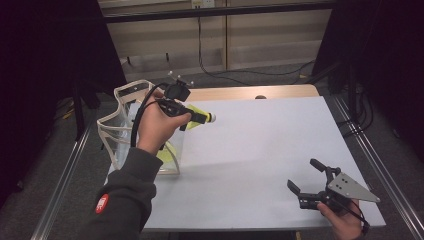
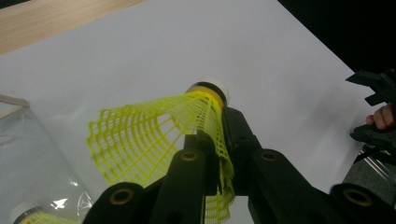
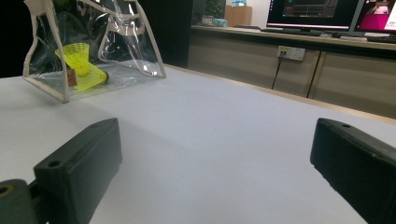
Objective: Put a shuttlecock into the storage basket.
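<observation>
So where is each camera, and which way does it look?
High view: above the person's side, looking forward and down on the table; forearms and both grippers show.
Left gripper view: rides the left gripper, looking along its jaws, shut on a yellow shuttlecock.
Right gripper view: rides the right gripper, low over the table, jaws open.
Shared: the clear bag.

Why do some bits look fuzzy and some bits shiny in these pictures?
In the left gripper view the left tongs sit so near the lens they blur, while the yellow shuttlecock looks sharper. In the right gripper view the right tongs are soft too, and the clear bag shows white glare. In the high view the room edges are dark and the table bright.
</observation>
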The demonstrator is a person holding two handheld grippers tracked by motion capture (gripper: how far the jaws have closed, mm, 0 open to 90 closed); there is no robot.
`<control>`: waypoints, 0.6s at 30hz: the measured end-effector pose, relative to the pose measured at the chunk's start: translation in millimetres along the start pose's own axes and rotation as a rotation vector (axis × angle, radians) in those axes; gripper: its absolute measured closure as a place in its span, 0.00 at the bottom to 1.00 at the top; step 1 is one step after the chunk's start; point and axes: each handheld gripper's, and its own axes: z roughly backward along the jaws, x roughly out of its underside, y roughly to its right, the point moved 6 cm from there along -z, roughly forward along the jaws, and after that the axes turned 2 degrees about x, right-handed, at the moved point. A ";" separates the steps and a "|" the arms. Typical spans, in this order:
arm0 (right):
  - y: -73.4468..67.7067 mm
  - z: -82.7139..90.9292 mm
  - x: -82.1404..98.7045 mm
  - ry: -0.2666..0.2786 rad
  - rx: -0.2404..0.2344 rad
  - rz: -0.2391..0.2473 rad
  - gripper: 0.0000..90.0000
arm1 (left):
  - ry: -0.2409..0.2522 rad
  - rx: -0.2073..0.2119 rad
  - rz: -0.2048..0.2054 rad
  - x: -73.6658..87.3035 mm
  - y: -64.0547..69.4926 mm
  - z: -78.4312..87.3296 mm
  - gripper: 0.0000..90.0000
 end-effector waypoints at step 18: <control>0.2 0.0 -0.2 0.002 0.002 -0.003 0.02 | 0.008 -0.020 0.010 -5.3 -3.3 13.4 0.96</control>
